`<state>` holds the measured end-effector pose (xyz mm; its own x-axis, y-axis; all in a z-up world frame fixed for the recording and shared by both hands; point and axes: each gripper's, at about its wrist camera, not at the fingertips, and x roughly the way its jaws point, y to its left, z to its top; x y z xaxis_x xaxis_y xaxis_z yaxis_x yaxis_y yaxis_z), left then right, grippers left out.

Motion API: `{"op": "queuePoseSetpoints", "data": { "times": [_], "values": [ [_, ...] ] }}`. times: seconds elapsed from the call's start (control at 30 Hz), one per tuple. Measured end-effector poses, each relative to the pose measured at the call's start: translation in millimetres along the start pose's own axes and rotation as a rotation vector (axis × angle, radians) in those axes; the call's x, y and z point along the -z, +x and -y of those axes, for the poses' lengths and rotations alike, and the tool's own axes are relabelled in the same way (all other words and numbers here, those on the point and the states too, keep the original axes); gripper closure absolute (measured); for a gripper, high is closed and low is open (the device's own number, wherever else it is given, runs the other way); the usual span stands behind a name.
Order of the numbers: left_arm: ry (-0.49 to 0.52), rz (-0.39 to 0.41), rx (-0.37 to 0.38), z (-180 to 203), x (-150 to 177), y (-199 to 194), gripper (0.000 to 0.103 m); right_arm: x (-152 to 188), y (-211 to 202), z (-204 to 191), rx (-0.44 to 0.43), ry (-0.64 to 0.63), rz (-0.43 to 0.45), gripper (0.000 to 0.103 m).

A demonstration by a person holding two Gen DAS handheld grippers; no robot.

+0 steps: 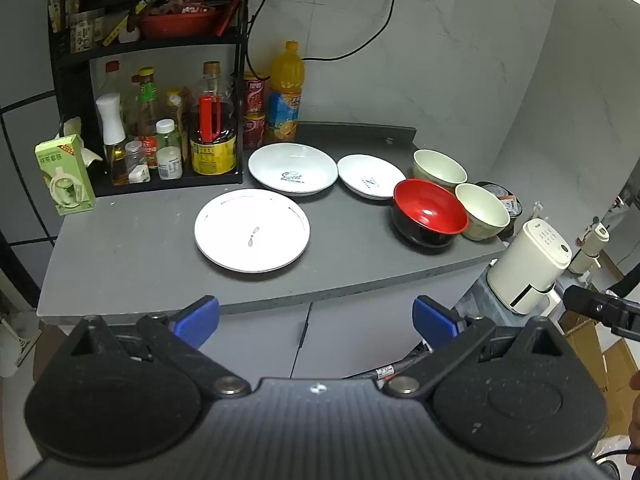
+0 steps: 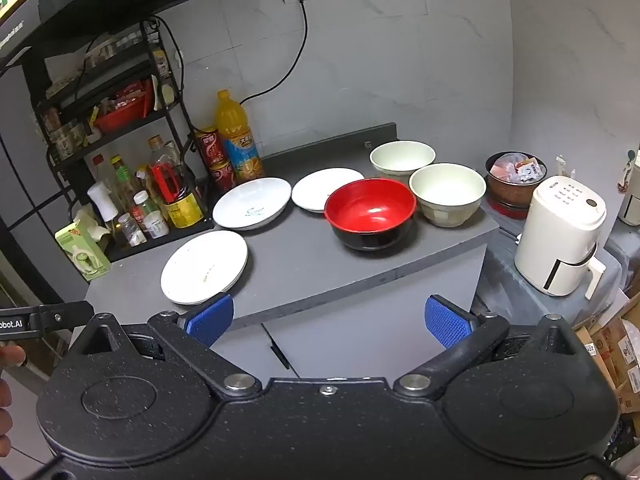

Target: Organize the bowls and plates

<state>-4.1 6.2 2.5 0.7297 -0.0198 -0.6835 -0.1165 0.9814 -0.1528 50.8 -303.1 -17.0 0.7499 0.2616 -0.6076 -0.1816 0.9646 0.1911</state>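
Both grippers are hanging back off the front edge of the grey counter [image 1: 132, 256], and neither is touching any dish. The left gripper [image 1: 316, 322] is standing with its blue pads spread wide and nothing between them; the right gripper [image 2: 328, 320] is gaping just as wide and is also holding nothing. The dishes are lying in two groups along the counter, which is running left to right across both views. The big flat plate [image 1: 252, 230] is sitting nearest the front edge, straight ahead of the left gripper, with the "Sweet" plate [image 1: 293, 168] just behind it and the smaller plate [image 1: 371, 176] to the right of that one. Further right, the red-and-black bowl [image 2: 370, 210] is sitting almost straight ahead of the right gripper, with one pale bowl [image 2: 447, 194] just beside it on the right and another pale bowl [image 2: 402, 158] behind, near the wall. So the split is looking plain: plates are falling to the left hand, bowls to the right. All the dishes are resting mouth-up and round, so no long axis is mattering; what is counting is that each rim is facing the fingers edge-on, and the flat plate's low rim is probably needing a shallow, forward reach over the counter edge.
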Motion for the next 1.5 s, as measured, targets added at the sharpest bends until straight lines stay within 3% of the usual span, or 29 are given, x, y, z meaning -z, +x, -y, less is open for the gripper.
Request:
{"op": "queuePoseSetpoints", "data": {
  "times": [0.2,1.17,1.5],
  "values": [
    [-0.012,-0.014,-0.024,0,-3,-3,0.001,5,2,-12,0.007,-0.014,-0.011,0.000],
    [-0.044,0.008,-0.021,11,-2,-2,0.001,-6,-3,1,-0.054,-0.008,-0.014,0.000],
    [-0.044,0.013,-0.014,19,-2,-1,0.001,-9,-5,4,-0.035,-0.011,-0.012,0.000]
  ]
}}
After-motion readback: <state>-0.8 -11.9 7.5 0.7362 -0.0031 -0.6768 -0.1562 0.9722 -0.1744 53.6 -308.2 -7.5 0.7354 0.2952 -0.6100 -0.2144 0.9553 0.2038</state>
